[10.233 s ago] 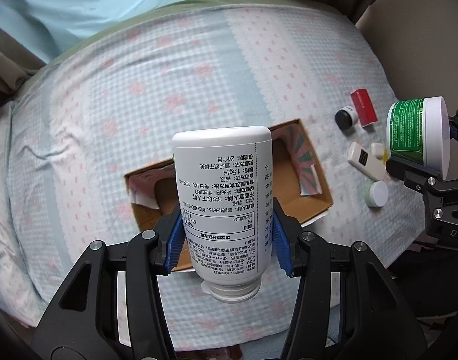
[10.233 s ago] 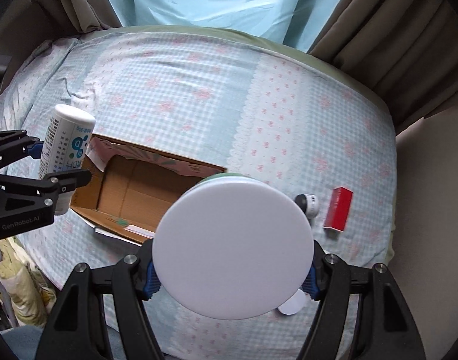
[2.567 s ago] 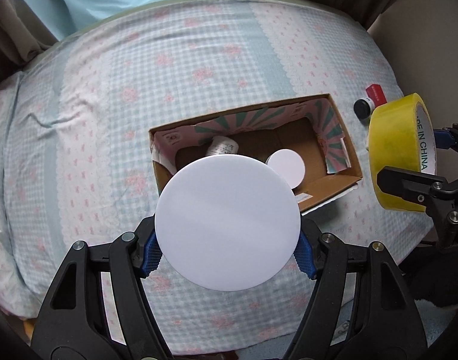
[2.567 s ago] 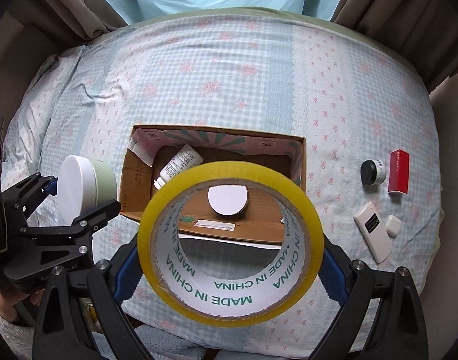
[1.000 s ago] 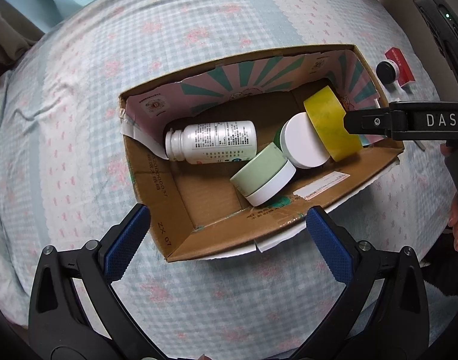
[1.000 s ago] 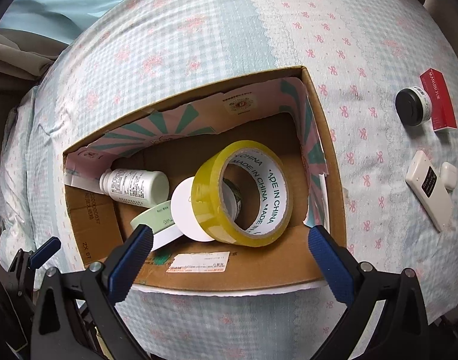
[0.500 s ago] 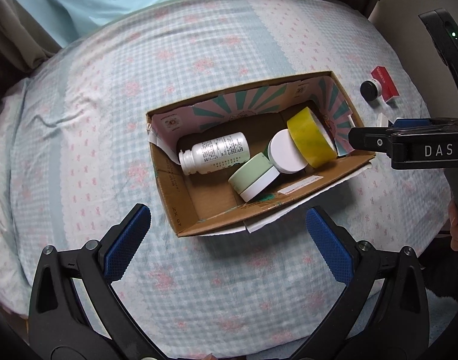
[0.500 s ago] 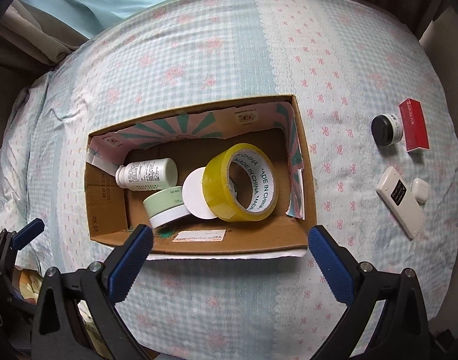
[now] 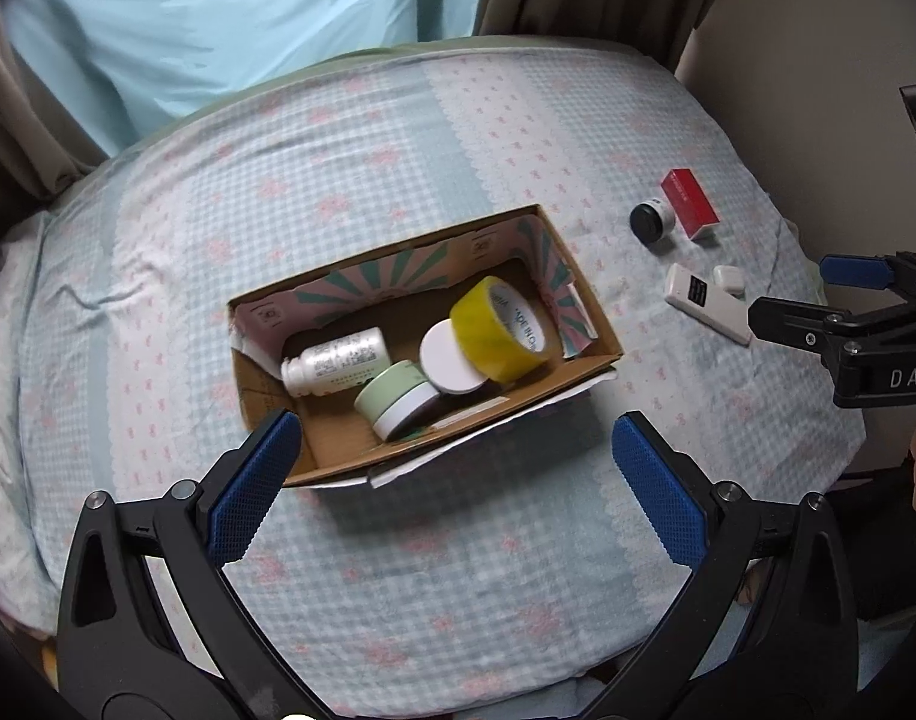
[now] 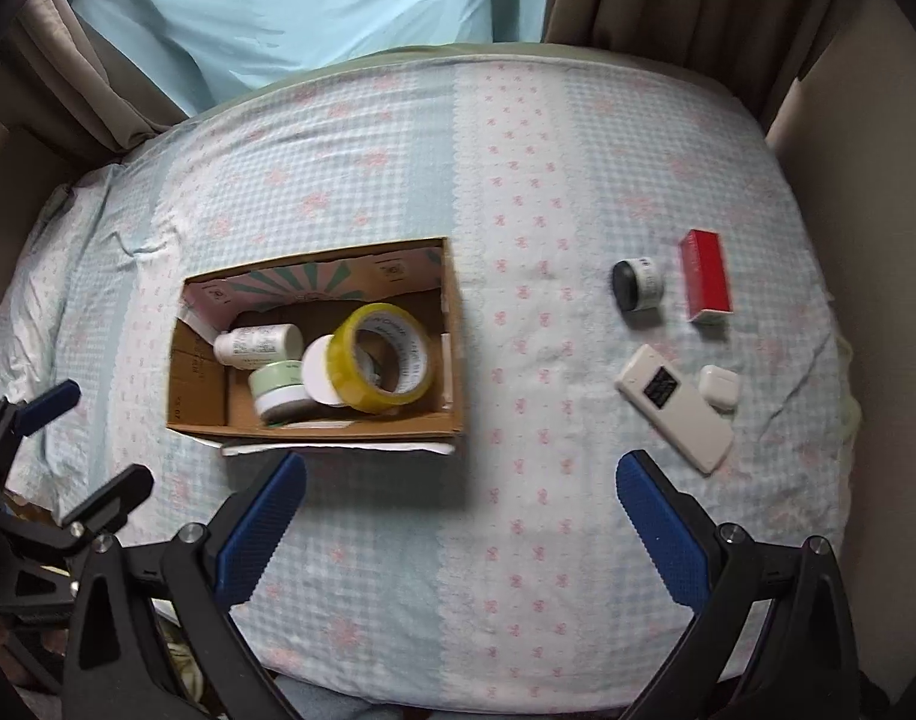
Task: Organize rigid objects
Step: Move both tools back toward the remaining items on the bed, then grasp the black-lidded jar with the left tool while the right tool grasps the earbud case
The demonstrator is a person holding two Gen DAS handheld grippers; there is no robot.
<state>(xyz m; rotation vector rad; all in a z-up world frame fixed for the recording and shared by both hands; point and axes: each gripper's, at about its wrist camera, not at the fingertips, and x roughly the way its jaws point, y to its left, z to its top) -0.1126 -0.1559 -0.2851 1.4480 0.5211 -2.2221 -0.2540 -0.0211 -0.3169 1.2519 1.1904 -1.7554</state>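
Sitting between picks: both the left tongs [image 9: 455,495] and right tongs [image 10: 461,525] hang spread wide, carrying nothing. Cardboard box [image 10: 314,423] holds the tape roll [image 10: 383,357]; I'd guess the white remote [image 10: 674,408] goes next.

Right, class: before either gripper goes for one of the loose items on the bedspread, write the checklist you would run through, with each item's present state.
1. Left gripper empty, jaws wide: ok.
2. Right gripper empty, jaws wide: ok.
3. Cardboard box open at the top, upright: ok.
4. Room left in the box: ok at its left end; tape roll, two jars and white bottle crowd the rest.
5. Loose items in plain view, nothing on top: remote, earbud case, small black-lidded jar, red box: ok.
6. Remote and earbud case apart enough for a clean grasp: cannot tell.
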